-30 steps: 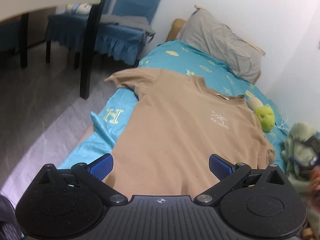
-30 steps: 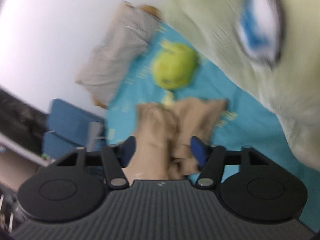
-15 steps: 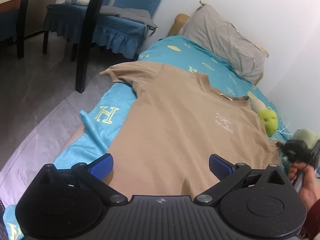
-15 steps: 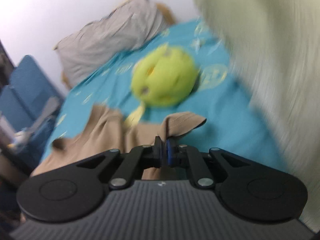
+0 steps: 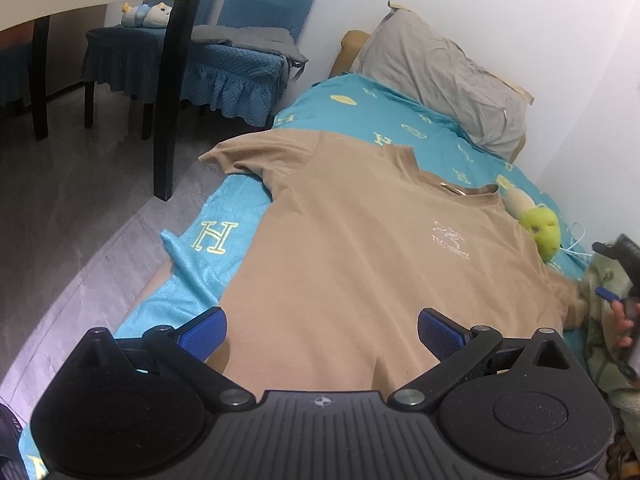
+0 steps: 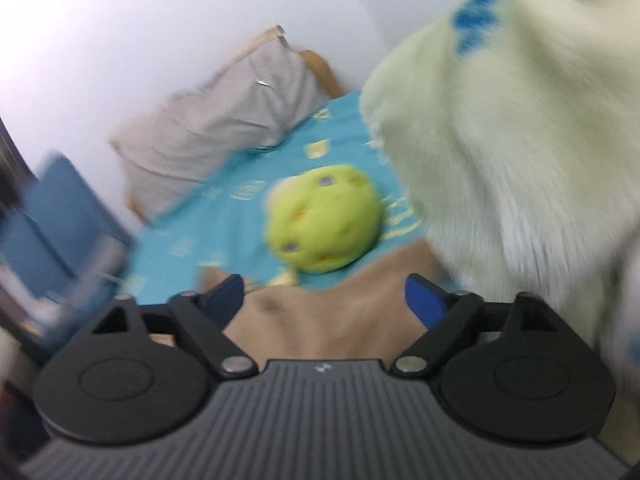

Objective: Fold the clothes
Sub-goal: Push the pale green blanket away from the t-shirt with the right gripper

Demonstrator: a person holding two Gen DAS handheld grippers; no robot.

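Observation:
A tan T-shirt (image 5: 360, 248) lies spread flat, front up, on a bed with a turquoise sheet (image 5: 208, 240). My left gripper (image 5: 320, 326) is open and empty just above the shirt's hem. My right gripper (image 6: 324, 300) is open over the shirt's right sleeve (image 6: 340, 312), which lies flat between its fingers. The right gripper also shows in the left wrist view (image 5: 616, 300) at the shirt's right edge, held by a hand.
A lime plush toy (image 6: 324, 216) lies just beyond the sleeve; it also shows in the left wrist view (image 5: 542, 232). A large pale furry plush (image 6: 520, 140) crowds the right side. A grey pillow (image 5: 444, 76) lies at the headboard. A table leg (image 5: 168, 92) and blue chair (image 5: 224, 64) stand left.
My right gripper was shut on the sleeve half a second ago and has now opened, letting it go. The sleeve now lies flat. The left gripper has shifted slightly and stays open.

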